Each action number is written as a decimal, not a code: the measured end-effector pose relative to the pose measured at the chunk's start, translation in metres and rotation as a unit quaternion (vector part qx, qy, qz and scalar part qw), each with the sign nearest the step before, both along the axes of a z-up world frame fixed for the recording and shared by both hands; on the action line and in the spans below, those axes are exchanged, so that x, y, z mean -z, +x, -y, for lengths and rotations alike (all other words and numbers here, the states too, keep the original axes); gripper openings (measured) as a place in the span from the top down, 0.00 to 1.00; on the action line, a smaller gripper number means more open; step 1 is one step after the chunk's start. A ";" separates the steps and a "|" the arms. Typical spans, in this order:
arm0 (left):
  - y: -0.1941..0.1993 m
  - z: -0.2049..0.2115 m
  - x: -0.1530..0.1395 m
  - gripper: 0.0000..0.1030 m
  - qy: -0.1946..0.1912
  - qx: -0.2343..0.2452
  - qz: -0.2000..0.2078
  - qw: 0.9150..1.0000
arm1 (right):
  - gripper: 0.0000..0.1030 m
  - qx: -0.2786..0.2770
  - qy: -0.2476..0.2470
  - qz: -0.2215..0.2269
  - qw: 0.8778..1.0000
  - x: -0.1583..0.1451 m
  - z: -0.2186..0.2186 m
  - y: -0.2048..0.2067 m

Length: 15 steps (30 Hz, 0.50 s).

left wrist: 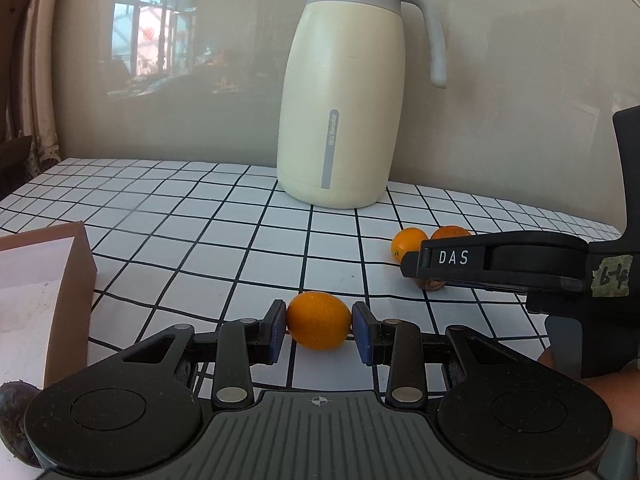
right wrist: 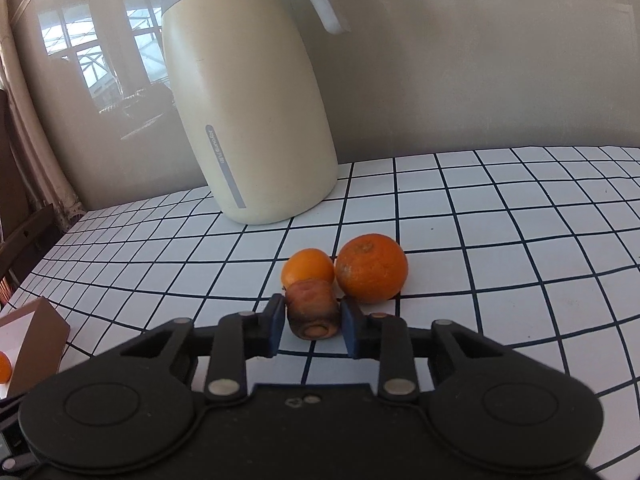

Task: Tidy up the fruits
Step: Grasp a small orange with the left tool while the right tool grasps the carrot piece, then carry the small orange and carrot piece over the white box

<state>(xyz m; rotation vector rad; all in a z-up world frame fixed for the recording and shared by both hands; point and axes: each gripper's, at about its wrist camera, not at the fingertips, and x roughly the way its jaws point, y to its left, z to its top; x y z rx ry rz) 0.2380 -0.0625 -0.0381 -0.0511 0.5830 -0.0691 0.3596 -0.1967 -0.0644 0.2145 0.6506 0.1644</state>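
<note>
While checked tablecloth (left wrist: 192, 216) bears jug (left wrist: 340, 120) | left claw (left wrist: 319, 326) grips kumquat (left wrist: 319, 320) | right claw (right wrist: 313, 320) clamps brown fruit (right wrist: 312, 310)

I count three small oranges: one (left wrist: 319, 321), another (right wrist: 307, 271), third (right wrist: 5, 367) in box. One mandarin (right wrist: 371, 268). One brown shrivelled fruit (right wrist: 312, 314). One jug (left wrist: 345, 92). One box (left wrist: 60, 280). Two grippers.
</note>
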 end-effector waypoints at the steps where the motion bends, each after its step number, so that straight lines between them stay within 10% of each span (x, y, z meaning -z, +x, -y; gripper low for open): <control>1: 0.000 0.000 0.000 0.65 -0.001 0.000 0.000 1.000 | 0.79 0.001 -0.002 0.003 1.000 0.000 0.000 -0.003; 15: -0.014 -0.005 0.000 0.65 -0.018 -0.001 0.000 1.000 | 0.80 -0.004 -0.020 0.020 1.000 -0.010 -0.003 -0.064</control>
